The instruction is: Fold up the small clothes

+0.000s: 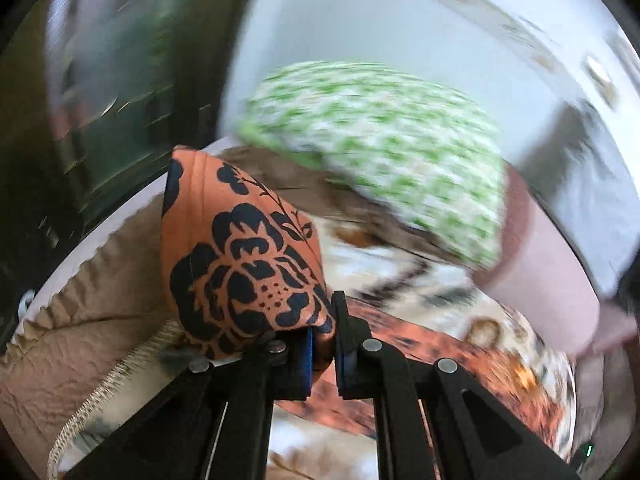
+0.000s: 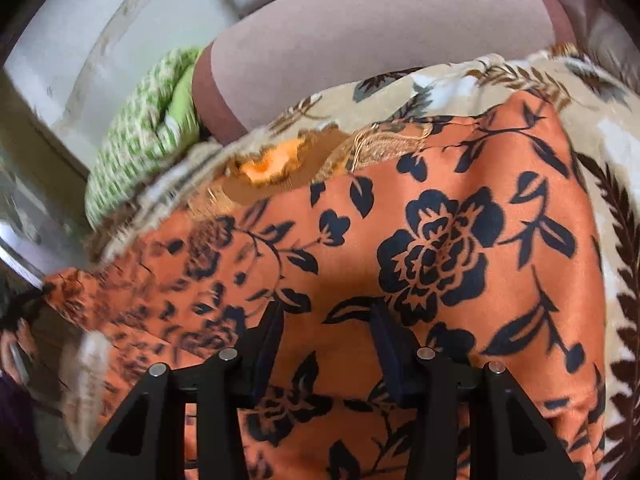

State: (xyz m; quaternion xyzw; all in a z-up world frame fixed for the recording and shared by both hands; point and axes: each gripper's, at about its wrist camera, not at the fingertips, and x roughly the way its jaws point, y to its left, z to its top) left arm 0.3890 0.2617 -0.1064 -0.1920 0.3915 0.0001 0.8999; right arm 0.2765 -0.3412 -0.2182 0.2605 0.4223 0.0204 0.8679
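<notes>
- The orange garment [image 2: 400, 248] is satiny, printed with black roses and leaves (a strip of gold trim shows along its far edge), and lies spread on a floral bedspread [image 2: 616, 280].
- The left gripper [image 1: 323, 336] has its fingers clamped on a bunched corner of this cloth, lifted clear of the bed.
- The right gripper [image 2: 326, 340] hangs over the cloth with fingers apart; whether the tips touch it is hard to tell.
- Beyond lie a green-and-white pillow [image 1: 380, 148] and a mauve pillow [image 2: 380, 36], both blurred.

Home bedroom, floral bedspread [image 2: 608, 128], mauve pillow [image 2: 380, 32], green patterned cushion [image 1: 384, 144], white wall [image 1: 360, 20]
</notes>
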